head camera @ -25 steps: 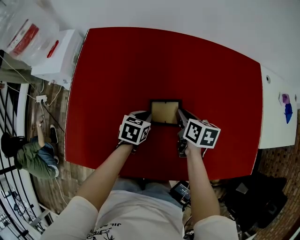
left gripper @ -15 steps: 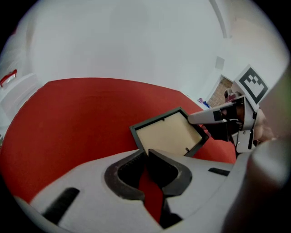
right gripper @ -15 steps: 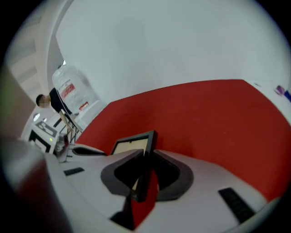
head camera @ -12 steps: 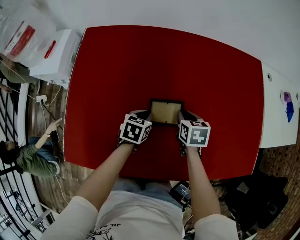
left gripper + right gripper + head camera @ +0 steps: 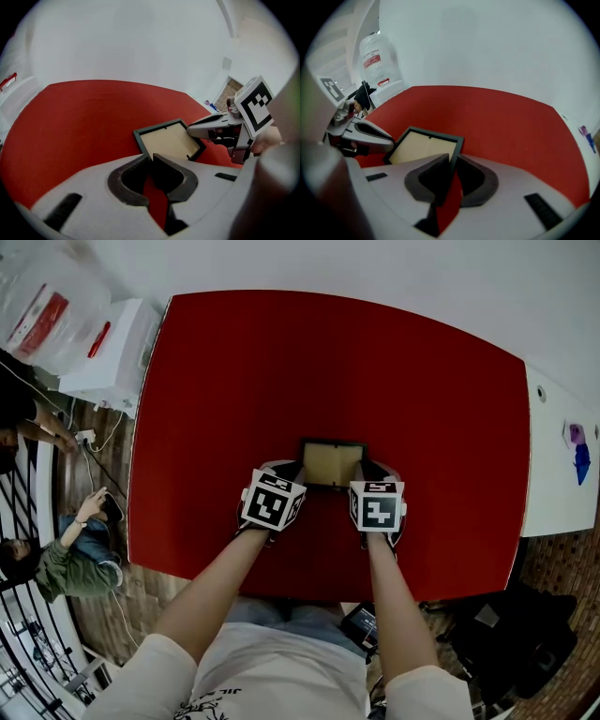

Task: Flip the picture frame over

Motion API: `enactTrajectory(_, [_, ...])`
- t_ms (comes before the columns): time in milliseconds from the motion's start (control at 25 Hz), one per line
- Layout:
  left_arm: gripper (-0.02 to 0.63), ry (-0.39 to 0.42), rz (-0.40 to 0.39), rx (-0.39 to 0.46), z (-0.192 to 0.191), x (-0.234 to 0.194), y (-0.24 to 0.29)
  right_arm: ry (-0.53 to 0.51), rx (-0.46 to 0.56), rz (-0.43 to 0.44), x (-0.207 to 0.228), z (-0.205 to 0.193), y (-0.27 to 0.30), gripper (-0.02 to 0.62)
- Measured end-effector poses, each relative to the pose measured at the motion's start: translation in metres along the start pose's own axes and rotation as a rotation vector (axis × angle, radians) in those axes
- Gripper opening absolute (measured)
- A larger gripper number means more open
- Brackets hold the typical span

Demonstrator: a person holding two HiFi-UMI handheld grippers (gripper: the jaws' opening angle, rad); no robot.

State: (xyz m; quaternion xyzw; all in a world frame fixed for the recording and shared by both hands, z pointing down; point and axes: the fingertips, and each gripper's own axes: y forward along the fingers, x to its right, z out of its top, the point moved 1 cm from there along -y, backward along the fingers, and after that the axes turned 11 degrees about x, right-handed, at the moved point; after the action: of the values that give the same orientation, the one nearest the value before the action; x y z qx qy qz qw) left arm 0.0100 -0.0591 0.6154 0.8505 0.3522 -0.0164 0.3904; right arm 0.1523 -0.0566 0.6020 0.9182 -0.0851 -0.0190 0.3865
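Red table (image 5: 281, 362); picture frame (image 5: 331, 462) gripped by left gripper (image 5: 151, 156) jaws and by right gripper (image 5: 452, 157) jaws, just closing.

Head cam is worn above the near edge of the red table (image 5: 281, 362) and is aimed steeply down. The whole top is taken in from well above, w/ forearms entering at 6 o'clock.

L cam is mounted on the left gripper (image 5: 293, 470), v. close behind its jaws, and is aimed down twd 1 o'clock.

R cam is mounted likewise on the right gripper (image 5: 367, 471), whose jaws have just been closing w/ the frame edge betw. them.

The picture frame (image 5: 332, 463) is shared by all 3 views. In each gripper view the opposite gripper is caught: at 3 o'clock in L, 9 o'clock in R.
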Motion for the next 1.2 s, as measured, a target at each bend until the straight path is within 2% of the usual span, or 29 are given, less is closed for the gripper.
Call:
enactTrajectory(280, [0.038, 0.012, 0.004, -0.004, 0.000, 0.000, 0.001, -0.050, -0.022, -0.011, 0.000, -0.009, 0.007, 0.058])
enactTrajectory(480, [0.038, 0.014, 0.007, -0.006, 0.000, 0.000, 0.001, -0.030, -0.007, -0.001, 0.001, -0.011, 0.009, 0.058])
enactTrajectory(680, [0.038, 0.016, 0.009, -0.007, 0.000, 0.001, 0.001, -0.076, 0.026, -0.010, -0.003, -0.005, 0.008, 0.061])
enactTrajectory(960, [0.038, 0.018, 0.023, 0.012, 0.005, -0.001, -0.003, -0.054, 0.077, -0.023, -0.002, 0.003, -0.001, 0.074])
enactTrajectory(1200, [0.038, 0.041, 0.031, 0.054, 0.020, 0.004, -0.027, -0.003, 0.099, -0.018, -0.007, 0.011, -0.026, 0.072])
